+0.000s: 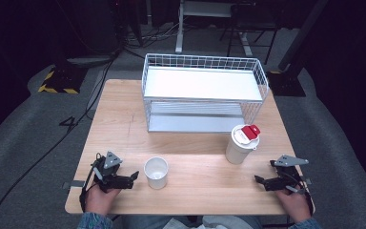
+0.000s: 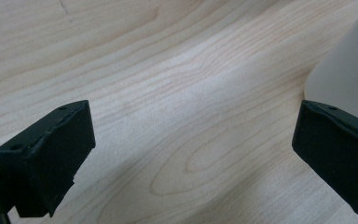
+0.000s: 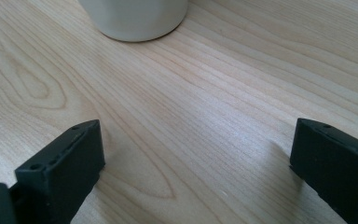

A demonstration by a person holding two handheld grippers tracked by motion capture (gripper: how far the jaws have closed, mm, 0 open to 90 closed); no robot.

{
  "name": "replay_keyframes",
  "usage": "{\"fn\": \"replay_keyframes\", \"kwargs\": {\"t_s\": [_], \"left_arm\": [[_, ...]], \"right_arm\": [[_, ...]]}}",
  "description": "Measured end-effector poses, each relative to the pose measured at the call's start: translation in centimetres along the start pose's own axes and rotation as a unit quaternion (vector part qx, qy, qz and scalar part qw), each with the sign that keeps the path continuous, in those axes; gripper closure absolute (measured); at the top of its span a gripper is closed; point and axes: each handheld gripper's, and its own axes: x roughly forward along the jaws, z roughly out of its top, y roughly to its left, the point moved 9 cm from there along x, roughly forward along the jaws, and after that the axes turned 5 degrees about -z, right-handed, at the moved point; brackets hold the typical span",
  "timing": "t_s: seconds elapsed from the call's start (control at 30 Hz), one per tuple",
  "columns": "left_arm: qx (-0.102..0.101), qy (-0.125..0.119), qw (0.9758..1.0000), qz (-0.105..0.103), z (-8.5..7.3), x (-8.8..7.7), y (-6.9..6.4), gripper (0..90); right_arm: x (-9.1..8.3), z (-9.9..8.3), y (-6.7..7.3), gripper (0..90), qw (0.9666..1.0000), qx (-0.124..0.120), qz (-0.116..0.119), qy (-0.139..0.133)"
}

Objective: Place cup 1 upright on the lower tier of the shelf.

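Two grippers sit low at the near edge of the pale wooden table point(image 1: 124, 119), and between them stands our landmark, the small open white paper cup point(image 1: 156, 172). The left gripper point(image 1: 132, 177) rests just left of that cup, jaws spread wide with only bare wood between them; in the left gripper view the cup's wall point(image 2: 349, 70) rises right beside one jaw. The right gripper point(image 1: 259, 180) lies well to the right of the cup, jaws also apart and holding nothing.

Now, that cup: thin paper, empty by the look of it, so I judge it light and easy to crush or tip. A gentle squeeze across the wall, somewhere below the stiffer rolled rim, looks the safest hold.

Beyond the cup and to its right stands a taller white paper cup with a white lid and red tab point(image 1: 241, 143); its base point(image 3: 135, 18) shows ahead of the right gripper's jaws. Likely heavier if filled, and the lid may pop under a pinch.

Farther back from the cup stands a white wire basket shelf with two white trays point(image 1: 202, 93). The wood is smooth and level. Past the table lie grey carpet point(image 1: 24, 124), trailing black cables point(image 1: 76, 114), and desk legs in a dark room.
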Motion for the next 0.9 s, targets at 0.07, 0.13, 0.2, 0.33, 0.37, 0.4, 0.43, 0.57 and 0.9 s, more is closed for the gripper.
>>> {"fn": "replay_keyframes", "kwargs": {"t_s": [0.07, 0.13, 0.2, 0.33, 0.37, 0.4, 0.43, 0.57, 0.9], "left_arm": [[0.000, -0.005, 1.0000, 0.007, 0.1, -0.1, 0.1, 0.0], [-0.001, -0.010, 0.9997, 0.021, 0.2, -0.5, 0.4, 0.0], [-0.021, -0.030, 0.9991, 0.021, 0.6, -1.1, 0.7, 0.0], [-0.027, -0.052, 0.9983, 0.007, 1.0, -1.8, 0.6, 0.0], [-0.027, -0.055, 0.9981, 0.006, 1.1, -2.0, 0.4, 0.0], [-0.024, -0.056, 0.9981, 0.003, 1.1, -2.1, 0.3, 0.0], [-0.026, -0.059, 0.9979, 0.002, 1.2, -2.2, 0.1, 0.0], [-0.012, -0.078, 0.9968, -0.010, 1.7, -3.2, -0.9, 0.0], [-0.006, -0.115, 0.9927, -0.035, 2.0, -5.3, -3.5, 0.0]], "right_arm": [[0.0, 0.0, 0.0, 3.2, 1.0000, 0.000, 0.000, 0.000], [0.0, 0.0, 0.0, 3.2, 1.0000, 0.000, -0.001, 0.000], [0.0, 0.0, 0.0, 3.2, 1.0000, 0.000, 0.000, 0.000], [0.0, 0.0, 0.0, 3.2, 1.0000, 0.000, 0.000, 0.000], [0.0, 0.0, 0.0, 3.2, 1.0000, 0.000, 0.000, 0.000], [0.0, 0.0, 0.0, 3.2, 1.0000, 0.000, 0.000, 0.000], [0.0, 0.0, 0.0, 3.2, 1.0000, 0.000, -0.001, 0.000], [0.0, 0.0, 0.0, 3.2, 1.0000, 0.000, -0.001, 0.000], [0.0, 0.0, 0.0, 3.3, 1.0000, 0.000, -0.002, 0.001]]}}
